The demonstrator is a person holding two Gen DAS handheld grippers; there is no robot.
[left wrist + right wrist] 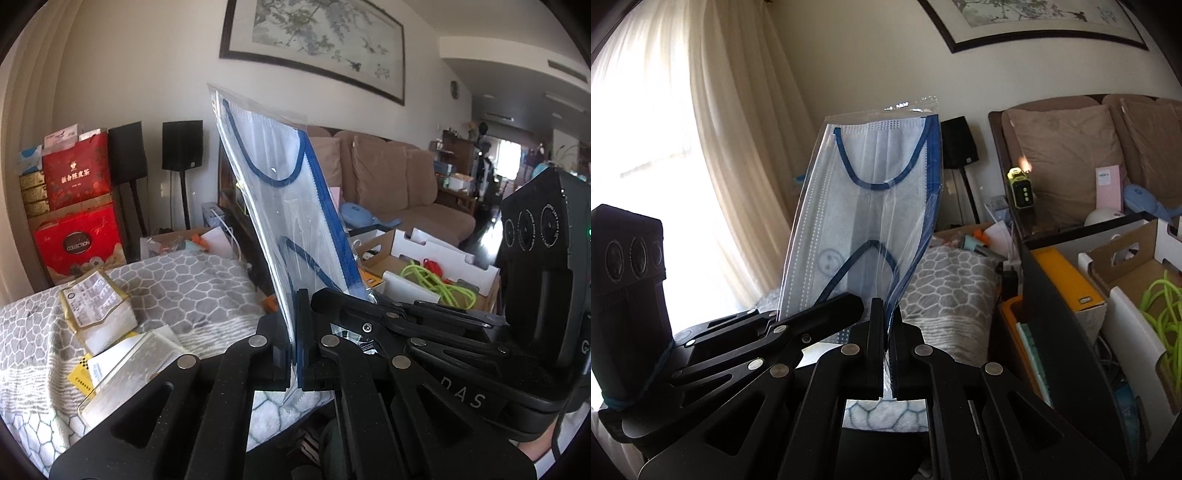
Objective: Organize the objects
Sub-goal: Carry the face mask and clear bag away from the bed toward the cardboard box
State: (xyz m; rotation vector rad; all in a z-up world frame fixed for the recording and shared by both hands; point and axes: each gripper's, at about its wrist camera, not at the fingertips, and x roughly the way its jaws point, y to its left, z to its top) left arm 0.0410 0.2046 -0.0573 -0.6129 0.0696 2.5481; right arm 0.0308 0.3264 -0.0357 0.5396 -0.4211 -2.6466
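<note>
Both grippers pinch the bottom edge of one clear packet holding a face mask [280, 192], and it stands upright in the air between them, above the patterned blanket [192, 288]. The left gripper [295, 343] has its fingers pressed together on the packet's lower edge; the right gripper [885, 332] clamps the same edge just beside it, fingers likewise shut on the plastic. Two grips probably keep the floppy sleeve from folding or twisting while it is carried. The open cardboard box [443, 254] with green cord [439, 280] lies to the right, a likely home for it. Gold packets [96, 306] lie loose on the blanket, seemingly unsorted.
</note>
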